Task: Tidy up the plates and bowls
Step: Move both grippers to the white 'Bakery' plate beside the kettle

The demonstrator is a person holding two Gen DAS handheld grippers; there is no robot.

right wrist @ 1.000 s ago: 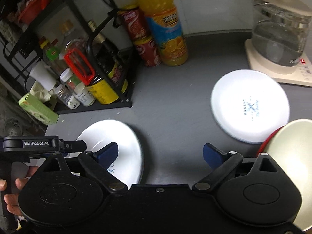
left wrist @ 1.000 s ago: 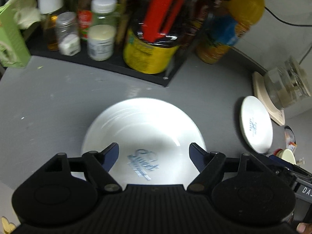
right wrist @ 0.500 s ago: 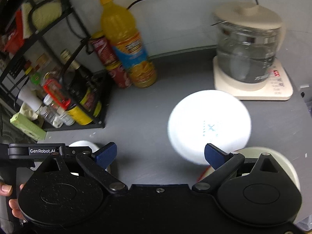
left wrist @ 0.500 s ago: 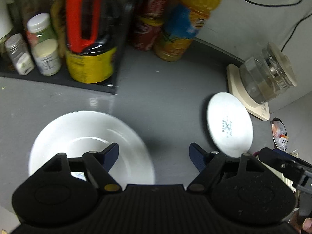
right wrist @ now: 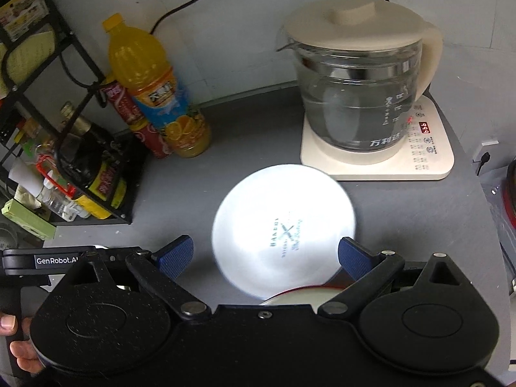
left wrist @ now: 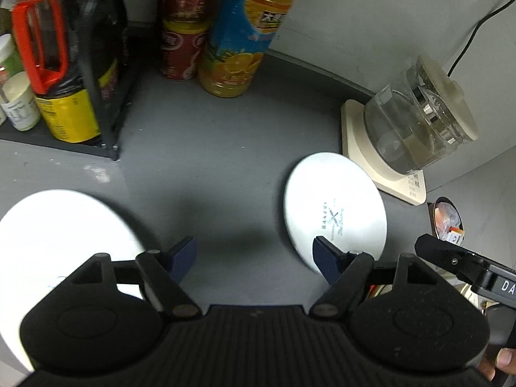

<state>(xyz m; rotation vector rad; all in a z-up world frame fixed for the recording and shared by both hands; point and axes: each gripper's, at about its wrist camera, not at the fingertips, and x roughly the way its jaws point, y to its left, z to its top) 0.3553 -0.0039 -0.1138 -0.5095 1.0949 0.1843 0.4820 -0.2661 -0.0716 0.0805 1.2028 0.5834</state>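
Note:
A white plate with blue lettering lies on the grey counter in front of the kettle. A second, larger white plate sits at the lower left of the left wrist view. My left gripper is open over bare counter between the two plates, holding nothing. My right gripper is open, hovering above the lettered plate's near edge. Below it, a red-rimmed cream bowl peeks out, mostly hidden by the gripper body.
A glass kettle on a cream base stands at the back right. An orange juice bottle and red cans stand beside a black rack of bottles and jars. A hand holds the left gripper.
Both grippers have swung right. The large plate slid to the left wrist view's lower left, and the lettered plate moved toward the centre of the right wrist view. Both stay open.

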